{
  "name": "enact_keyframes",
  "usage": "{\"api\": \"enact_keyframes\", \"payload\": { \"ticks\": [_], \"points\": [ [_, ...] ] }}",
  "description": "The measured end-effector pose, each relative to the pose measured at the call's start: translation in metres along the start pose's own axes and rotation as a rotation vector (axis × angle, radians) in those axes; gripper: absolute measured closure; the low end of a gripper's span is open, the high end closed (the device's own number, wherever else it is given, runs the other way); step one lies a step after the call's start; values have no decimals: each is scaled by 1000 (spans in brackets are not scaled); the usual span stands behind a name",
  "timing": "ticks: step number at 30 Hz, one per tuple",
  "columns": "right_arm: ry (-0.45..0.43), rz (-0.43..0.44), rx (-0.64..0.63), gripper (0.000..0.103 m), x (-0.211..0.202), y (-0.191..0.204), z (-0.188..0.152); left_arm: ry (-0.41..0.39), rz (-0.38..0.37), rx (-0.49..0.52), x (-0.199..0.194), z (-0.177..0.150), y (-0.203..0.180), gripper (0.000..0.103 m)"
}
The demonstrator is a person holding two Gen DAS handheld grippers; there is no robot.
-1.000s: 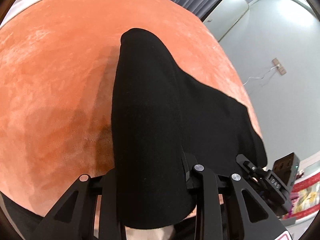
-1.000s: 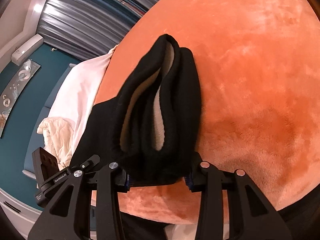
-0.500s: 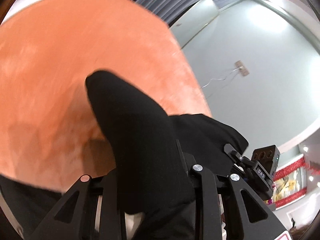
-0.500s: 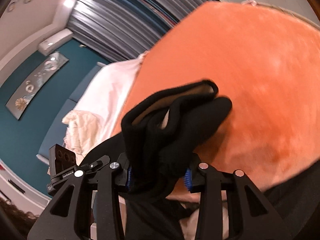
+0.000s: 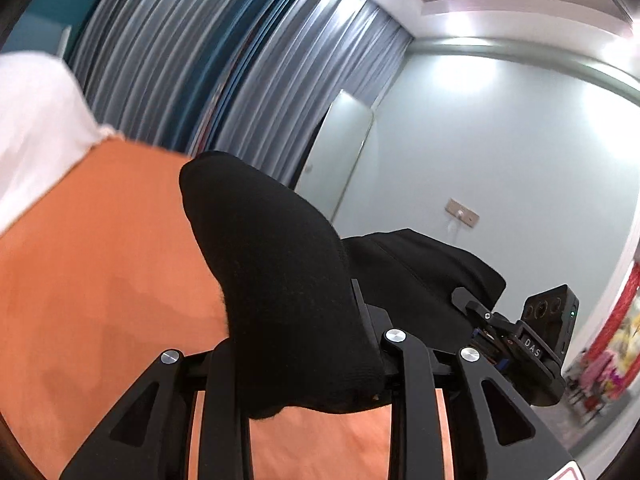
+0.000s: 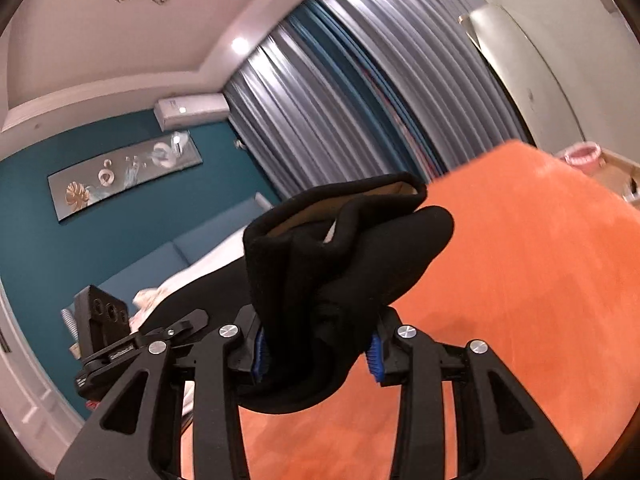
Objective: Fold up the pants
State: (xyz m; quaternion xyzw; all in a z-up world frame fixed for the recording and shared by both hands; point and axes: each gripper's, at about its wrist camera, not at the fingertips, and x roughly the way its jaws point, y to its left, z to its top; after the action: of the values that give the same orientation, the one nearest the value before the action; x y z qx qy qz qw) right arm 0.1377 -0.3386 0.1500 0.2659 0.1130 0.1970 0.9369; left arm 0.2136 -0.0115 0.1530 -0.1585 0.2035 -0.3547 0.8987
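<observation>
The black pants [image 5: 280, 280] are held up off the orange bedspread [image 5: 100, 260]. My left gripper [image 5: 296, 344] is shut on a thick fold of the black cloth, which sticks up between its fingers. My right gripper [image 6: 316, 344] is shut on the other bunched end of the pants [image 6: 340, 248], where a pale lining shows inside the folds. The cloth spans between the two grippers; the right gripper's body shows at the right of the left wrist view [image 5: 532, 340].
The orange bedspread [image 6: 520, 280] lies below both grippers. White bedding [image 5: 36, 120] lies at the far left. Grey-blue curtains [image 5: 220, 60] and a pale wall [image 5: 500, 160] stand behind. A teal wall with a picture [image 6: 120, 176] is at left.
Both grippers have lifted and tilted upward with the pants, so the cloth came off the bedspread and the room's walls and curtains came into view.
</observation>
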Motion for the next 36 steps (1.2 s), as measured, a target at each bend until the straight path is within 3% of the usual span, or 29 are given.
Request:
{"api": "enact_keyframes", "payload": {
  "ticks": [2,5,8,10,12,13,14,16,17,18,20,21,22,24,27,31,32,33,34,36],
  "points": [
    [5,2,35,67,45,-39,2,-20,21,-2,34,5,33,78],
    [57,-45,119,64,100,-104,-23,61,59,-69,101,-13,92,75],
    [213,-169,237,59,152,-177,-80,276,155,-225,176,-72,172,69],
    [391,-280,313,54,180,-220,-128,444,244,-323,207,-119,216,54],
    [316,-191,380,41,164,-226,-123,250,65,-442,175,-138,241,51],
    [302,-198,370,14,156,-222,-112,232,50,-501,161,-135,249,47],
    [246,-257,315,6,140,-215,-103,222,79,-540,146,-132,254,42],
    [187,-350,241,6,113,-208,-98,148,146,-526,110,-126,258,41],
    [180,-406,260,7,98,-213,-96,116,201,-494,89,-122,257,41],
    [119,-438,321,8,76,-218,-94,90,244,-467,71,-116,253,41],
    [55,-393,356,37,56,-213,-84,49,283,-390,46,-94,231,41],
    [60,-383,308,42,58,-200,-73,37,276,-342,43,-79,218,41],
    [66,-376,248,48,65,-186,-62,34,278,-290,46,-65,201,39],
    [92,-308,117,53,95,-147,-40,48,287,-197,62,-40,168,12],
    [174,-281,-53,53,161,-114,-26,113,290,-106,122,-28,135,11],
    [358,-419,-118,54,251,-153,-48,343,487,-105,213,-61,184,12],
    [401,-511,-103,57,261,-182,-59,370,542,-99,231,-71,196,13],
    [420,-548,-71,65,260,-208,-69,377,603,-68,237,-84,209,7],
    [389,-474,4,66,250,-233,-72,385,542,-83,238,-97,223,7],
    [353,-444,64,75,235,-245,-68,350,474,-221,226,-98,246,6]
  ]
}}
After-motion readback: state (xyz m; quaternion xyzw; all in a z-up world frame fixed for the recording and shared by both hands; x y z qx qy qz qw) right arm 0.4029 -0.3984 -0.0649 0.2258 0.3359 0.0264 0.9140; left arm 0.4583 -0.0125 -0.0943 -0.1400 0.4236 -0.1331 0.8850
